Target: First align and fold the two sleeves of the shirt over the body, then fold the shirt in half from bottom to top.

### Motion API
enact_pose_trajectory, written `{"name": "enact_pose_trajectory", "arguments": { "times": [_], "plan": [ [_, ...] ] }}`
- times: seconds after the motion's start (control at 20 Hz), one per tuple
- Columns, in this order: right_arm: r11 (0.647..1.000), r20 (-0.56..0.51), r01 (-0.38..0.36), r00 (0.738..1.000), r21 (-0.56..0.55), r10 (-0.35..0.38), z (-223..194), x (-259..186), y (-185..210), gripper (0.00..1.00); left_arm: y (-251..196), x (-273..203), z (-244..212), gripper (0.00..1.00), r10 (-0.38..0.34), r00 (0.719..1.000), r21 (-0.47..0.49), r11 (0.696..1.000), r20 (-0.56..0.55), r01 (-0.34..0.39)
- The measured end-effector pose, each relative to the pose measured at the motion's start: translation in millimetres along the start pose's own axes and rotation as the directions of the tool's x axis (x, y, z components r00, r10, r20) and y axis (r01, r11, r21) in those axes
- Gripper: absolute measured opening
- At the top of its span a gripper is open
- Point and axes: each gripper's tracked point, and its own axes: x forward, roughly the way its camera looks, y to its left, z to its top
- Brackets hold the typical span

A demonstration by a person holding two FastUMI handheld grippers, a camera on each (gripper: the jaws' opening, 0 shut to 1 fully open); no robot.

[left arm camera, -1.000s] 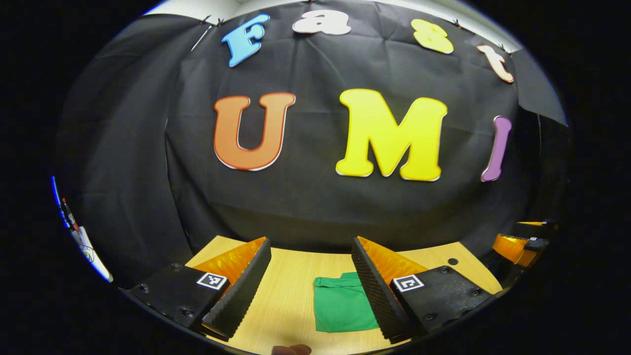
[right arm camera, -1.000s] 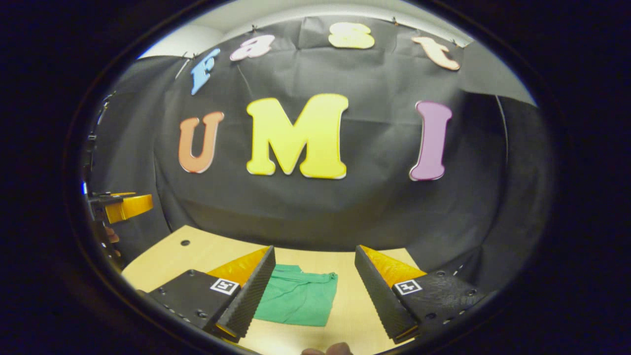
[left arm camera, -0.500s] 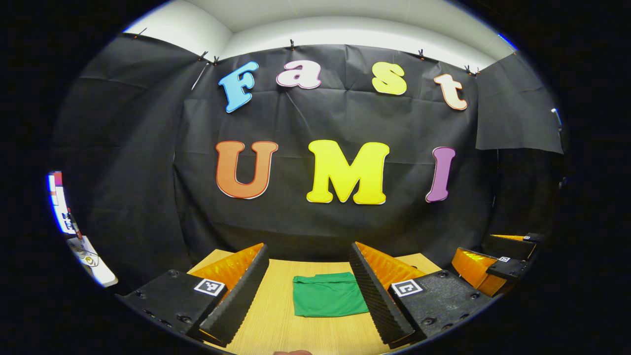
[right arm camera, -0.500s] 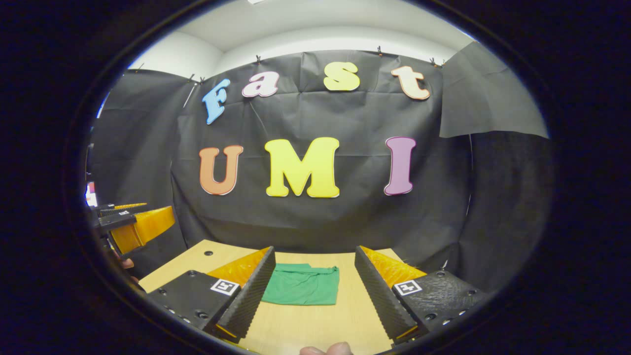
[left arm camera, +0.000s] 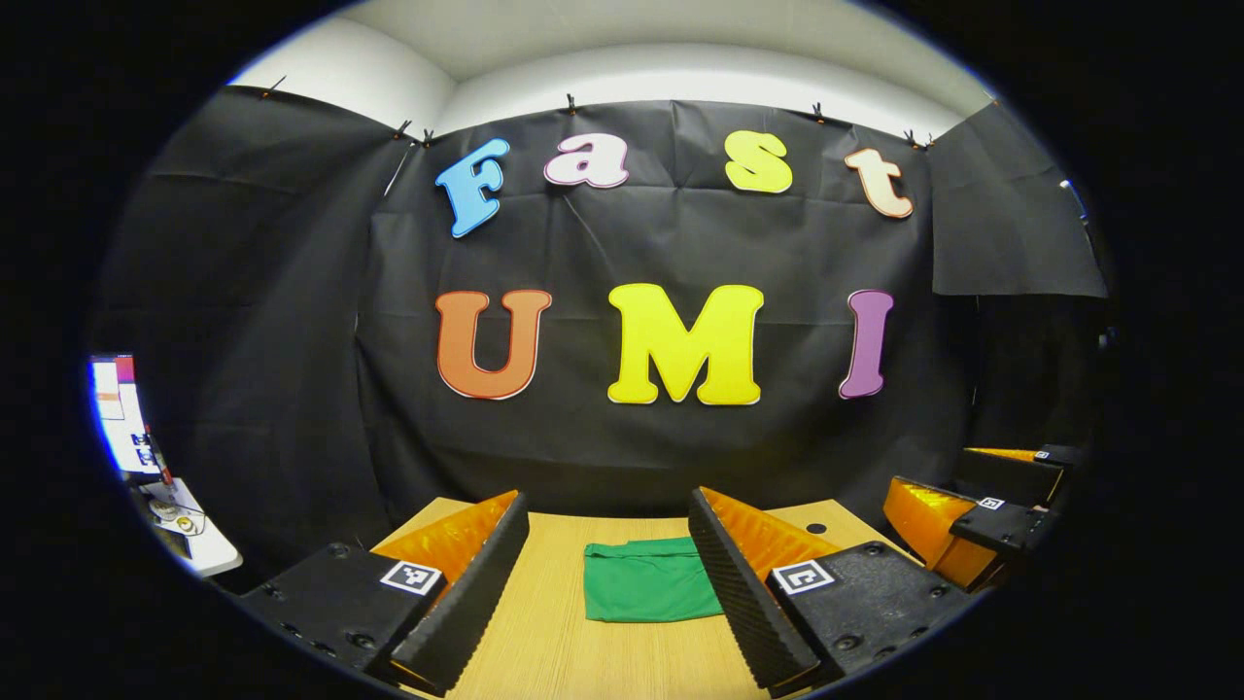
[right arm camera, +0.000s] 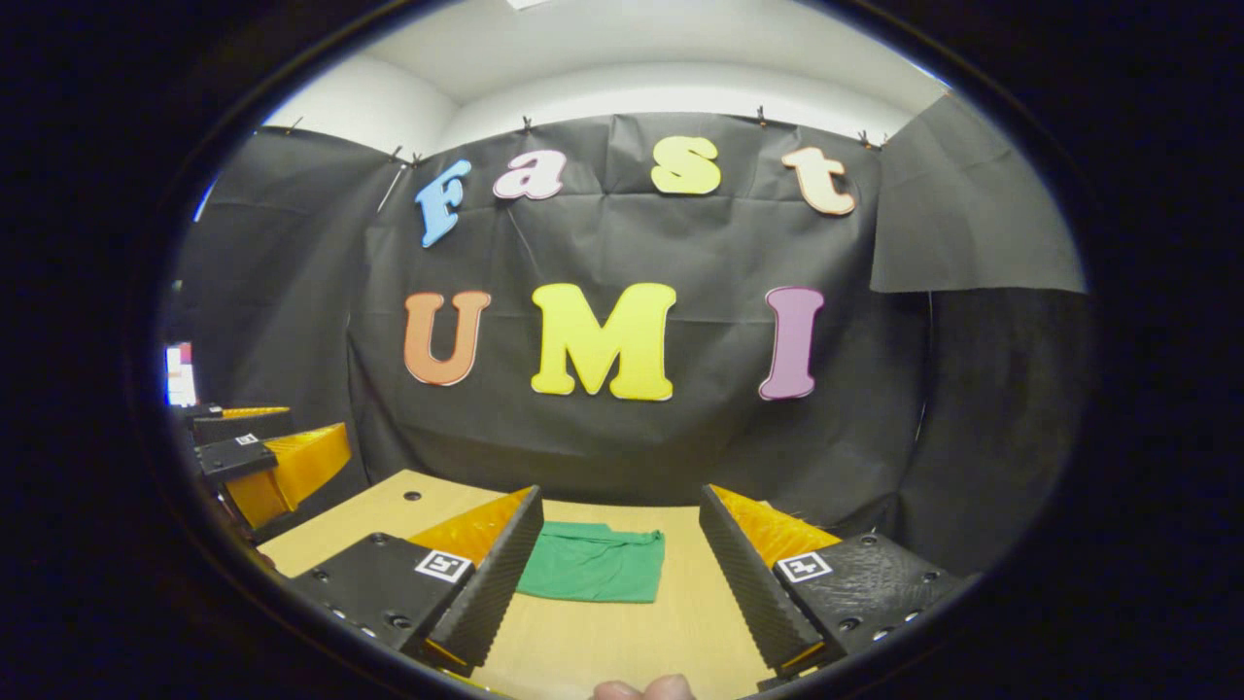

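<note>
The green shirt (left arm camera: 649, 581) lies folded into a flat, roughly rectangular packet on the pale wood-grain counter (left arm camera: 554, 642), toward its far edge near the black cloth wall. Its fabric looks soft and matte, with a slightly rumpled top edge in the right gripper view (right arm camera: 593, 564).

The left hand-held gripper (left arm camera: 610, 583) is held above the counter with its two wedge-shaped fingers spread wide and nothing between them; their inner faces are ribbed. The right hand-held gripper (right arm camera: 622, 574) is likewise wide apart and holds nothing, with the shirt seen beyond its fingers.

Each gripper appears at the edge of the other's view, well apart. A small round hole (left arm camera: 815, 528) marks the counter's far right corner. A fingertip (right arm camera: 641, 688) shows at the bottom of the right gripper view.
</note>
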Motion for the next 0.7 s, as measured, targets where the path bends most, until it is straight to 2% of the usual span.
{"name": "enact_pose_trajectory", "arguments": {
  "times": [0.1,0.15,0.2,0.7],
  "plan": [
    [1.0,0.014,-0.003,1.0,-0.001,0.003,3.3,-0.9,1.1,0.98,0.3,-0.2,-1.2,1.0,0.003,1.0,-0.001,1.0,0.002,-0.003],
    [1.0,0.018,-0.006,1.0,0.0,0.006,3.6,-1.4,2.7,0.98,0.5,0.3,-2.2,0.96,0.007,1.0,-0.001,1.0,0.003,-0.007],
    [1.0,0.024,-0.007,1.0,-0.002,0.007,4.9,-2.8,3.2,0.98,-0.1,-1.2,-2.9,1.0,0.005,1.0,-0.002,1.0,0.006,-0.005],
    [1.0,0.028,0.005,1.0,0.027,-0.006,4.6,-6.5,1.3,0.98,-4.7,0.7,-6.6,1.0,-0.018,1.0,-0.004,1.0,0.007,0.018]
  ]
}}
